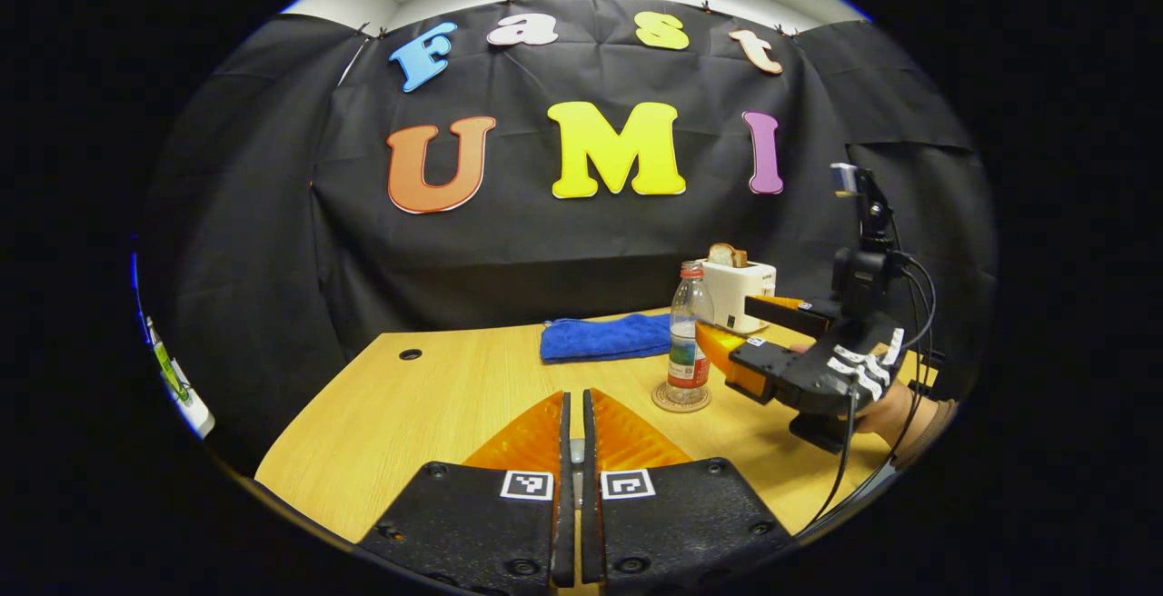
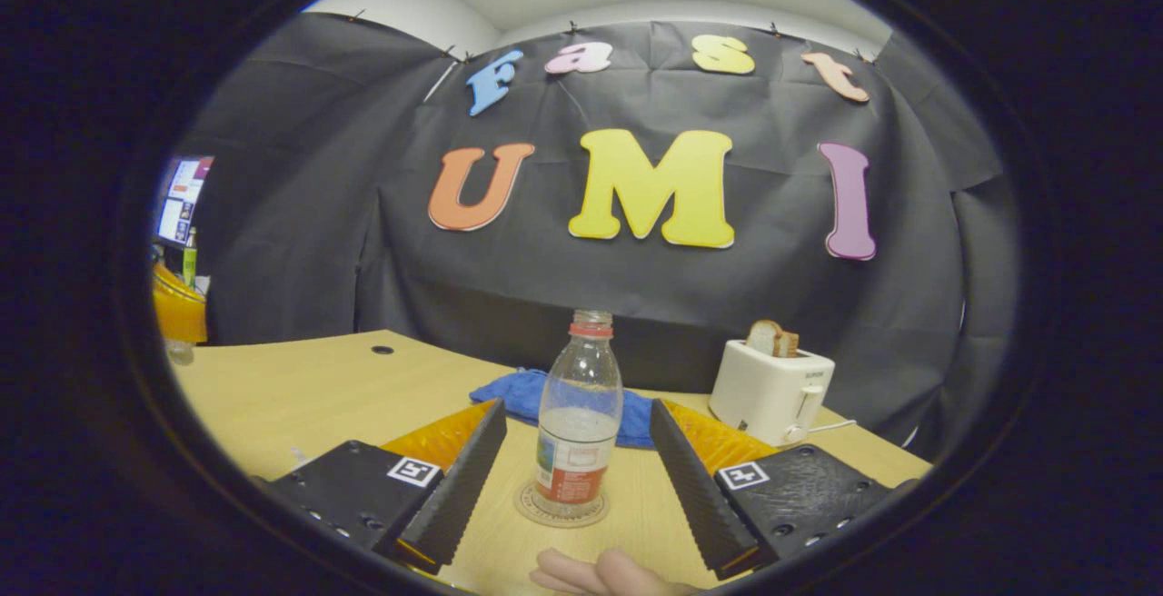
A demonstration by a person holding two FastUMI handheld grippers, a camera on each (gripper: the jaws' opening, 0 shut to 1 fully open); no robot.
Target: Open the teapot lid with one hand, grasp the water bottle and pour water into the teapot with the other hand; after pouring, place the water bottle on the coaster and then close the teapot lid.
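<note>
A clear water bottle (image 2: 579,423) with no cap and a little water stands upright on a round coaster (image 2: 561,505). My right gripper (image 2: 577,451) is open, a finger on each side of the bottle, with a gap on both sides. In the left gripper view the bottle (image 1: 688,342) and coaster (image 1: 680,398) sit mid-table, and the right gripper (image 1: 738,334) reaches in from the right, held by a hand (image 1: 895,410). My left gripper (image 1: 576,437) hangs high over the table, shut on a small grey piece that looks like the teapot lid's knob. The teapot is hidden.
A folded blue cloth (image 1: 604,339) lies behind the bottle. A white toaster (image 1: 738,292) holding bread stands at the back right. The wooden table (image 1: 436,414) has a cable hole (image 1: 411,353) at the far left. A monitor (image 2: 179,196) glows beyond the table's left side.
</note>
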